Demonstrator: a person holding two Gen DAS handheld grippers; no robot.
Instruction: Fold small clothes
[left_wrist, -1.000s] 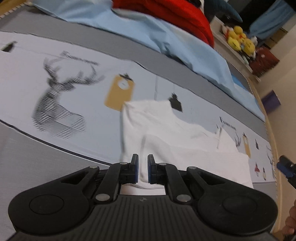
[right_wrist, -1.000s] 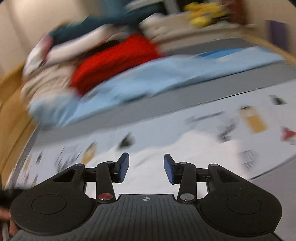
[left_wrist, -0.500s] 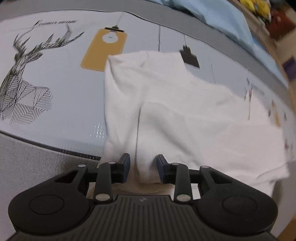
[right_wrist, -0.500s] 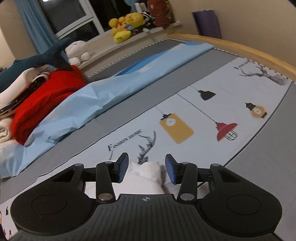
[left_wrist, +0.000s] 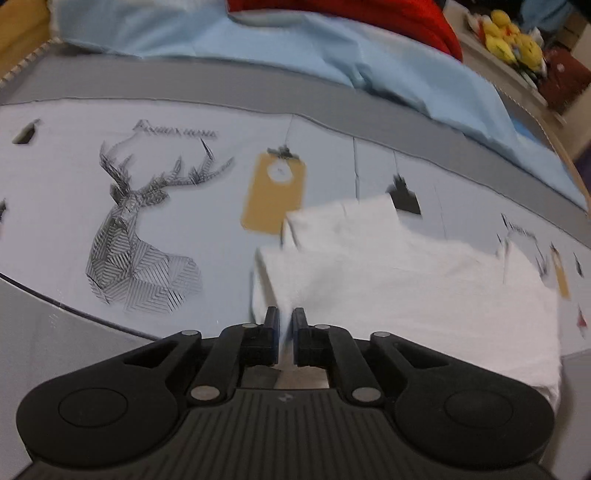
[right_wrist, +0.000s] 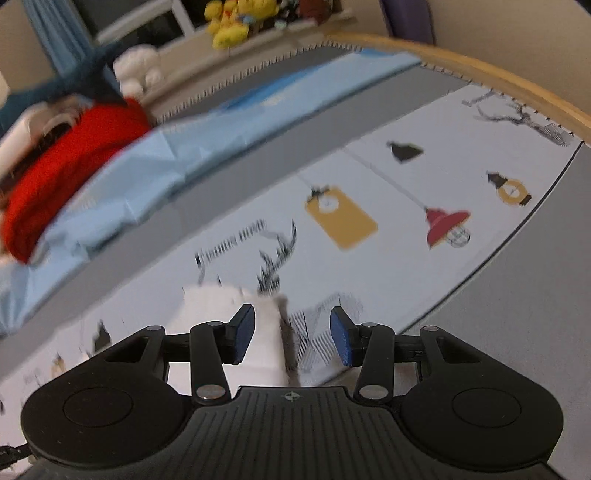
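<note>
Left wrist view. Far left of the left claw (left_wrist: 284, 325), the pale printed bed sheet (left_wrist: 74, 177) carries a black line-drawn deer head (left_wrist: 140, 236). Ahead and slightly left of the claw is a mustard-yellow tag print (left_wrist: 273, 194). The left claw is nearly closed, its jaws narrow, pinching a raised ridge of the white folded cotton garment (left_wrist: 406, 280). The garment spreads from the claw forward and to the right, lying in at least two layers on the sheet. Ahead and right of the claw, a small black lamp print (left_wrist: 405, 195) sits just beyond the far garment edge. Further ahead, a grey band of the sheet runs across, then a crumpled light-blue cloth (left_wrist: 332, 62), with a red knitted item (left_wrist: 351, 14) beyond it. Yellow plush toys (left_wrist: 513, 40) stand far ahead to the right.

Right wrist view. Far ahead and left of the right claw (right_wrist: 291, 334) lie the red knitted item (right_wrist: 66, 166) and the light-blue cloth (right_wrist: 166, 158). The right claw stands wide, gripping nothing. A corner of the white garment (right_wrist: 229, 314) lies beside the left finger and reaches partly into the gap, not touching the right finger. Ahead and right are a mustard tag print (right_wrist: 341, 216) and a red lamp print (right_wrist: 445, 229). A wooden bed rim (right_wrist: 480, 70) curves along the far right.
</note>
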